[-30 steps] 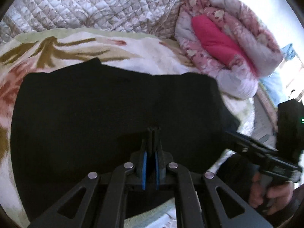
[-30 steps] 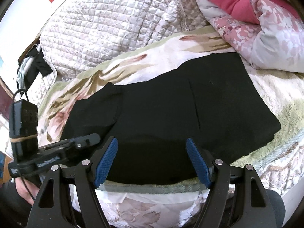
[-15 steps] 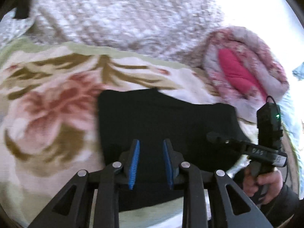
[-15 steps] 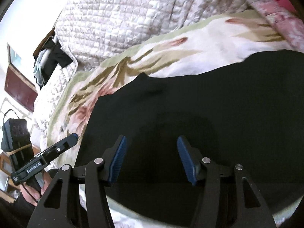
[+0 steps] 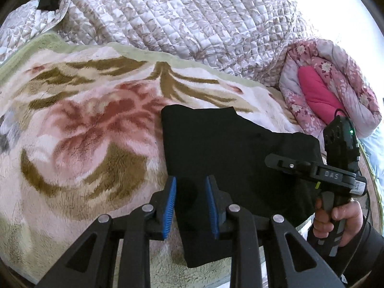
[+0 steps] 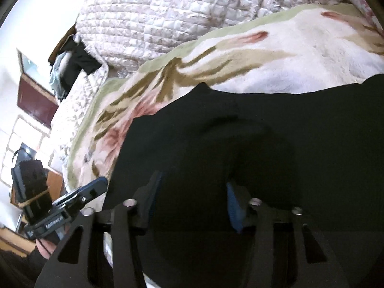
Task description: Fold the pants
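Black pants (image 5: 230, 158) lie folded flat on a floral fleece blanket (image 5: 79, 129); they also fill the right wrist view (image 6: 252, 144). My left gripper (image 5: 190, 206) is open and empty, hovering over the pants' near left edge. My right gripper (image 6: 192, 204) is open and empty, low over the middle of the pants. The right gripper also shows in the left wrist view (image 5: 312, 168) at the pants' right side. The left gripper shows at the lower left of the right wrist view (image 6: 79, 196).
A quilted beige bedspread (image 5: 182, 16) lies behind the blanket. A rolled pink floral duvet (image 5: 331, 86) sits at the far right. Clothes (image 6: 72, 64) hang at the bed's far left, by a dark wooden cabinet (image 6: 36, 100).
My left gripper has opened and moved left to the pants' left edge. My right gripper has moved left and lower over the pants, staying open.
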Demonstrator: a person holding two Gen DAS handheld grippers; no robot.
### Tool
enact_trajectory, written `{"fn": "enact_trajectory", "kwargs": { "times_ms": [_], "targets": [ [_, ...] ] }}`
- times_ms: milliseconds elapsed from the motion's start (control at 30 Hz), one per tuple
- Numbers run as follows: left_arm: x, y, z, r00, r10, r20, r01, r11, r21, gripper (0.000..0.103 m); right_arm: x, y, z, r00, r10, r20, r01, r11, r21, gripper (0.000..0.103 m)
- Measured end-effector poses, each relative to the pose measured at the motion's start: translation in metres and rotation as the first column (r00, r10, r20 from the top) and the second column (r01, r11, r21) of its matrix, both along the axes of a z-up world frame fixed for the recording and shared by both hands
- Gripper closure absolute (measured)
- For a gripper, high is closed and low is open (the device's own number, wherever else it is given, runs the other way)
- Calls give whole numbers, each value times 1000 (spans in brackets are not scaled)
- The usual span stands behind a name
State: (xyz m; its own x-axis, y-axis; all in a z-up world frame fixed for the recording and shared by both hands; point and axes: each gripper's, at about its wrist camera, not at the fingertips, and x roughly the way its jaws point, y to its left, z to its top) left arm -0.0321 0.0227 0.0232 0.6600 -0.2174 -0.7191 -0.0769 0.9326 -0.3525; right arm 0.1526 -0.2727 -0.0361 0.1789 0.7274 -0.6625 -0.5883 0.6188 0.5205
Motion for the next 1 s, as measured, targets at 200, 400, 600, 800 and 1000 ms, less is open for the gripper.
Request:
{"fn": "enact_trajectory", "kwargs": {
  "times_ms": [200, 400, 600, 800, 1000],
  "targets": [
    [-2, -2, 0, 1000, 4, -7, -4, 1000, 1, 75, -10, -18, 12, 999, -31, -4, 32, 997, 68, 101],
    [-5, 0, 0, 1000, 6, -6, -6, 1000, 8, 75, -3, -44, -8, 992, -102, -73, 106, 993, 56, 101],
    [-5, -7, -1, 1000, -13, -14, 13, 1000, 12, 75, -6, -41, 4, 995, -95, -32, 97, 994, 49, 101],
    [-4, -11, -2, 999, -28, -20, 29, 999, 16, 75, -6, -46, 6, 991, -136, 0, 136, 991, 4, 99],
    [1, -9, 1, 1000, -28, -10, 28, 999, 25, 75, -10, -51, 32, 979, -165, 120, 168, 986, -15, 95]
  ]
}}
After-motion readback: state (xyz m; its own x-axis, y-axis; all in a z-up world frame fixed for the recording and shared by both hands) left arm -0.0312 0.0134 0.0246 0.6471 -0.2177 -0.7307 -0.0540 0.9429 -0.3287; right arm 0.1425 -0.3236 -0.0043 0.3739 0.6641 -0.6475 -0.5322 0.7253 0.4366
